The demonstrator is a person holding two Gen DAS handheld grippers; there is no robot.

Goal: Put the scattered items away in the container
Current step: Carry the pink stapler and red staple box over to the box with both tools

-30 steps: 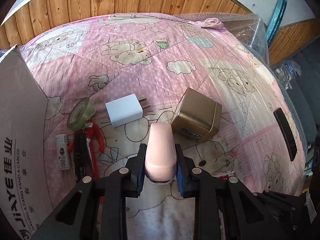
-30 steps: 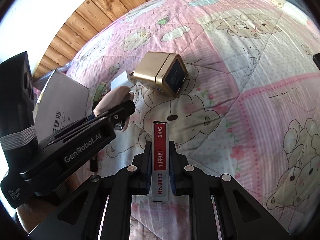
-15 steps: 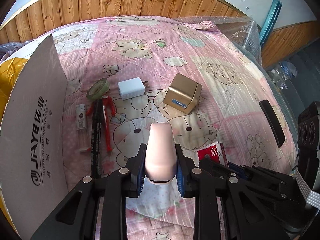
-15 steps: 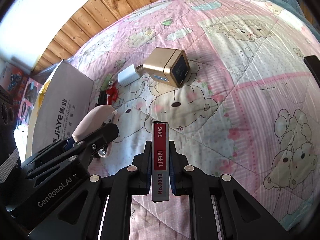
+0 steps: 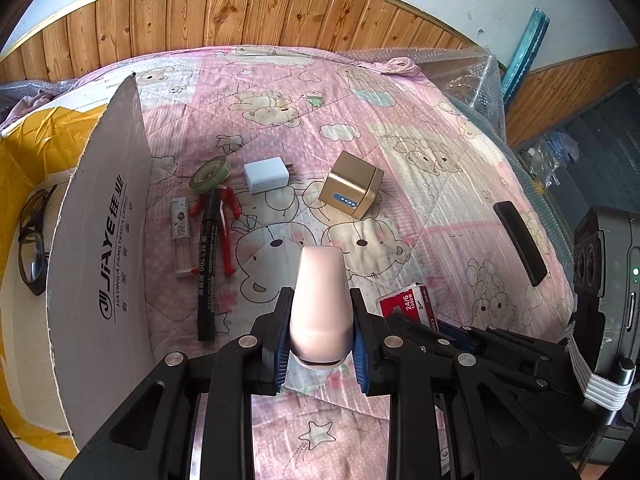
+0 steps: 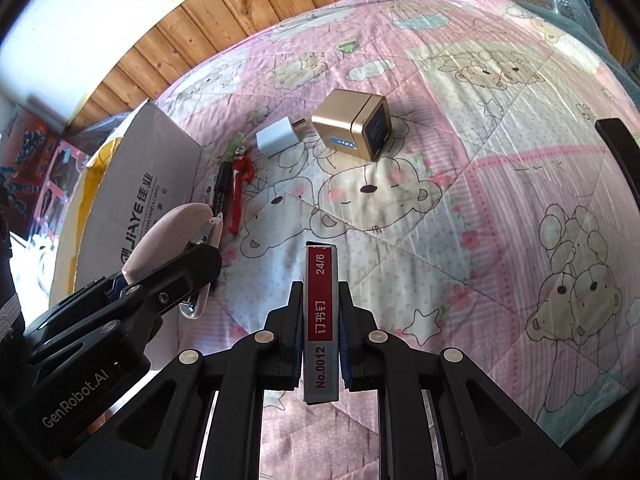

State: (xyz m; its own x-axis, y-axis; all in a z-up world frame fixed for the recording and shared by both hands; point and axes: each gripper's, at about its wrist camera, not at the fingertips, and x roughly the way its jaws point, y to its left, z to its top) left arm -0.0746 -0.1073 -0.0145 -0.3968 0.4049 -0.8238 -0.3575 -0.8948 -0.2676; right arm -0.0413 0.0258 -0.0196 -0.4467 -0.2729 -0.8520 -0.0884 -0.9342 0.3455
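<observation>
Both grippers were loaded above the bed (image 5: 460, 152). The left gripper (image 5: 321, 332) had its jaws clamped on a pale pink stapler (image 5: 321, 304); the right gripper (image 6: 320, 336) had its jaws pressed flat against a red staple box (image 6: 320, 320).

The cardboard box (image 5: 100, 248), with glasses (image 5: 32, 236) already inside, stood left of both, its flap upright. To do the drop well, each load should probably clear that flap before the jaws let go, one gripper at a time so they do not collide.

Just right of the cardboard box lay a lighter (image 5: 181, 236), a black marker (image 5: 208, 264), a tape roll (image 5: 210, 170), a white charger (image 5: 266, 176) and a gold cube (image 5: 352, 190).

The flap read "JiAYE"; the staple box "No.0012" and "24/6"; the left gripper "GenRobot.AI".
</observation>
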